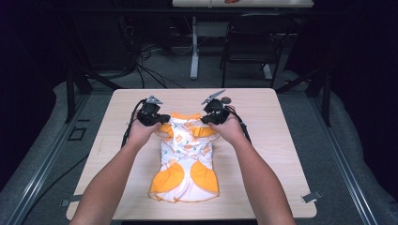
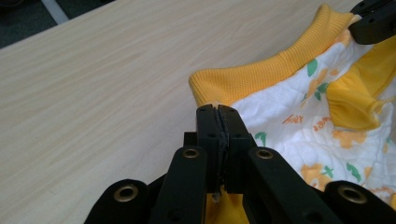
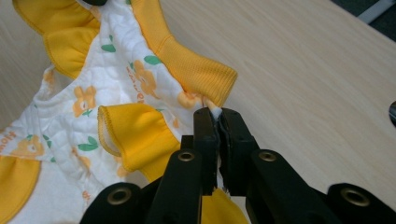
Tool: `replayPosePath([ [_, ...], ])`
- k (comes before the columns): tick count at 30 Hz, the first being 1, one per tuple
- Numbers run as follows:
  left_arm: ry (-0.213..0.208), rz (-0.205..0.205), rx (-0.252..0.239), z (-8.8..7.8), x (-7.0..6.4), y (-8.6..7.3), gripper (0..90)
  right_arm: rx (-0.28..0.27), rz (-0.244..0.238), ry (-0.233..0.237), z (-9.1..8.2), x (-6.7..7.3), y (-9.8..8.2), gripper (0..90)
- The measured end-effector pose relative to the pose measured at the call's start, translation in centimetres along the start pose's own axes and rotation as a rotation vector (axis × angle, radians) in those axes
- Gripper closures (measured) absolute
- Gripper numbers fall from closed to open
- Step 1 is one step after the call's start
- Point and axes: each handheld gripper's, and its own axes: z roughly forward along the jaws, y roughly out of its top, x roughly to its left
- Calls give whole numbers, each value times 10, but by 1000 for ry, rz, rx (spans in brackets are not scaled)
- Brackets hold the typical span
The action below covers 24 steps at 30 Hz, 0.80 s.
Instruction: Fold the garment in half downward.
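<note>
The pale wooden worktop [image 1: 263,140] carries a small white garment [image 1: 185,159] with orange flowers and yellow trim, lying at its middle with the hem toward me and the yellow collar [image 2: 261,77] at the far end. My left gripper [image 1: 158,123] has its fingers [image 2: 208,135] clamped on the cloth by the collar's left corner; my right gripper [image 1: 209,119] pinches the right corner, fingers [image 3: 205,135] closed on the fabric.
</note>
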Motion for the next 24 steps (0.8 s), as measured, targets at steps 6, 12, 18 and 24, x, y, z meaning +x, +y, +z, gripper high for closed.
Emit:
replayPosePath([
  [6, 4, 10, -24, -8, 2, 9, 887, -31, -17, -12, -10, 1, 8, 857],
  [12, 17, 25, -48, -15, 3, 17, 887, -60, -35, -32, -23, 0, 20, 857],
  [18, 23, 47, -61, -22, 0, 22, 886, -68, -52, -46, -29, 2, 23, 857],
  [24, 14, 62, -71, -27, -3, 18, 886, -66, -88, -51, -34, 8, 21, 857],
])
